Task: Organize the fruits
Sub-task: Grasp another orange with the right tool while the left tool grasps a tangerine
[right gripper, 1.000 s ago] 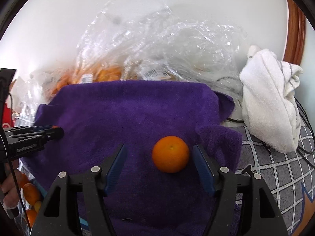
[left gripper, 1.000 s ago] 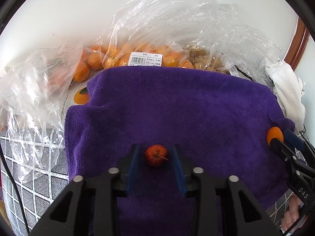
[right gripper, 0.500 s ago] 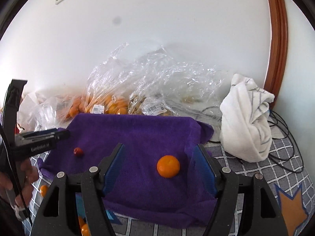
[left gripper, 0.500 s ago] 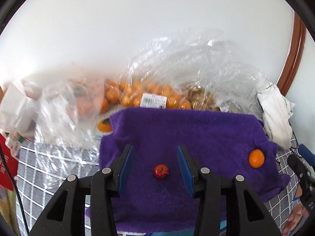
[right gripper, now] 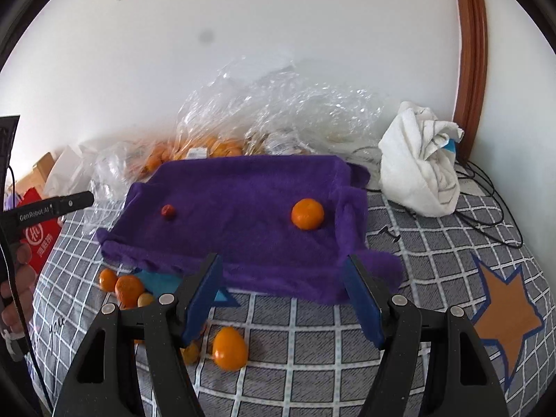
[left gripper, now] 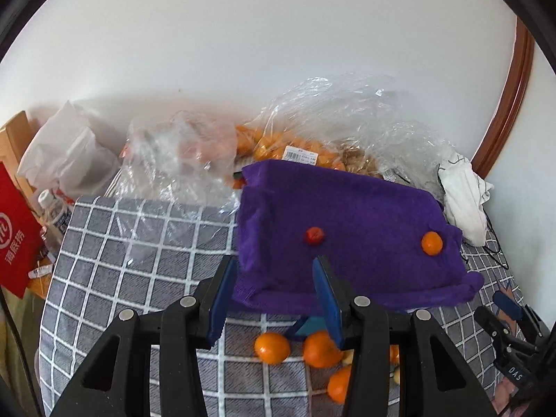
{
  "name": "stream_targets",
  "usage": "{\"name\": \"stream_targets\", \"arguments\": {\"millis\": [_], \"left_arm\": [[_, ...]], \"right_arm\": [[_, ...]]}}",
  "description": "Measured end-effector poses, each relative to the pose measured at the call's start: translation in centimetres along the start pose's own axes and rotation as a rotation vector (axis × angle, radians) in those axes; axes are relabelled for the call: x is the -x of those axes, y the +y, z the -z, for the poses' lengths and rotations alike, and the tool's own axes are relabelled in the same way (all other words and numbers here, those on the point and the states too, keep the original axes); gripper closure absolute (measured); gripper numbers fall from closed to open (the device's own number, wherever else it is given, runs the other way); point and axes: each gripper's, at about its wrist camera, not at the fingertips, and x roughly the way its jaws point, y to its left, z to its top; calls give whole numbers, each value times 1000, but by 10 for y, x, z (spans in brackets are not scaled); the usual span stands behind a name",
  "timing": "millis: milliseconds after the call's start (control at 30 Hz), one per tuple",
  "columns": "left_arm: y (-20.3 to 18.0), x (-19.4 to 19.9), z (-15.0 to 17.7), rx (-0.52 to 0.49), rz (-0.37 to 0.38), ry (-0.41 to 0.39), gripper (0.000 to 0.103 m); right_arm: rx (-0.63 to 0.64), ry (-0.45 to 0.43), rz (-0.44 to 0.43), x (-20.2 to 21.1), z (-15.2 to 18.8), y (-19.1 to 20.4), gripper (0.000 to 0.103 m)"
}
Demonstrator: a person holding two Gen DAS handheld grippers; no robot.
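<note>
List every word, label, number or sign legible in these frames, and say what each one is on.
"GenRobot.AI": side of the left gripper.
"DAS": body of the right gripper; the rest is cut off.
"you": handwriting on the checked cloth.
Red bag: white Chinese characters and a round logo, too unclear to transcribe.
Price label on the fruit bag: barcode and print too small.

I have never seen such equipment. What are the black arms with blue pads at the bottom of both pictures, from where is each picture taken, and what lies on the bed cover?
They are two hand-held grippers; a person holds one in each hand. Each carries a camera that looks forward along its fingers. One picture looks out over the left gripper, the other over the right gripper. Both are open and hold nothing. On the checked cover lies a purple towel with a small red fruit and an orange on it. More oranges lie loose in front of the towel. Behind it are plastic bags of fruit and a white cloth.
</note>
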Motion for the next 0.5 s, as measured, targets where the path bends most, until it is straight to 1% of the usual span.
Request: {"name": "stream_targets", "arguments": {"millis": [100,167,233,300,367,433,467,500], "left_arm": [[19,6,17,30,-38,14,60],[31,9,28,56,-52,38,60],[40,12,39,79,-58,47,60],[41,13,48,76,-71,47,60],[39,13,56,64,-79,45,60],[35,9,64,54,-77,59,60],[33,8,68,48,-64,64,60],[32,6,73,45,-48,68,60]], "right_arm": [[37,51,-48,-9,23,18,45],[57,78,-66,-15,36,27,47],[78,106,-64,-22,45,33,52],[84,126,-73,-28,50,36,55],[83,138,-57,-33,54,36,60],[61,198,-69,-44,56,33,71],[47,211,-81,-46,58,30,71],[40,191,-84,-43,58,28,71]]}}
